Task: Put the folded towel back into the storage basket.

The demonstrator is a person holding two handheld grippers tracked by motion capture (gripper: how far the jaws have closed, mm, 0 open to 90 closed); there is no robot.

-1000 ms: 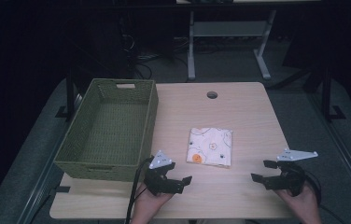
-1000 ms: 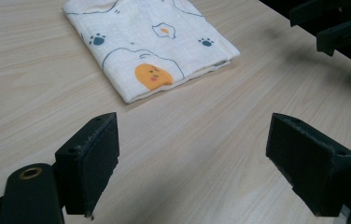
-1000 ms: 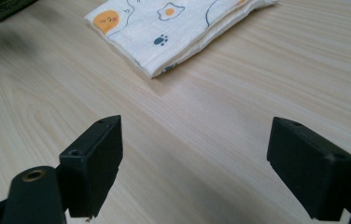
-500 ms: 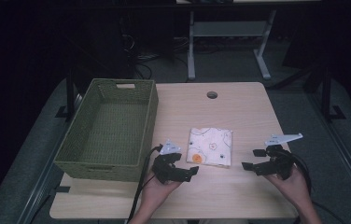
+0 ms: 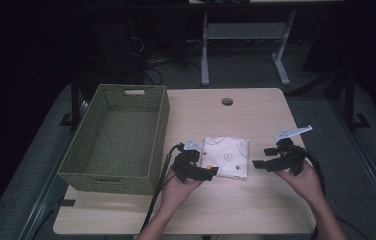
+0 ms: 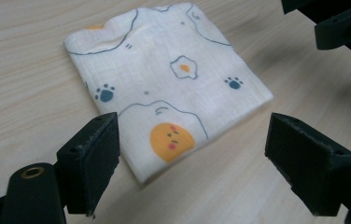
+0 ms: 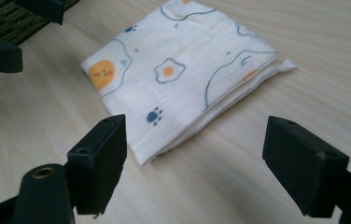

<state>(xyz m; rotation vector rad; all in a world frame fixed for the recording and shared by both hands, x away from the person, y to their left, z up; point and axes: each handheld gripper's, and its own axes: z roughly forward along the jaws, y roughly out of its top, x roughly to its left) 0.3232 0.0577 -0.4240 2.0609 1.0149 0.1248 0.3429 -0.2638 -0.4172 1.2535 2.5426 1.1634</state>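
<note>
Your 2 grippers flank a folded printed cloth [image 5: 226,157] on the table [image 5: 256,210]: left gripper [image 5: 210,173] at 9 o'clock, right gripper [image 5: 259,164] at 3 o'clock, both with jaws spread apart.

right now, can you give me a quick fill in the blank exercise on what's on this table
1. The folded cloth lies flat on the wooden table, between the left gripper and the ____ gripper.
2. The woven basket standing at the table's left side is ____ in colour.
3. Both grippers have their fingers spread ____, with nothing held.
4. The cloth's print shows paw marks and a fried ____.

Missing words: right; green; open; egg
</note>
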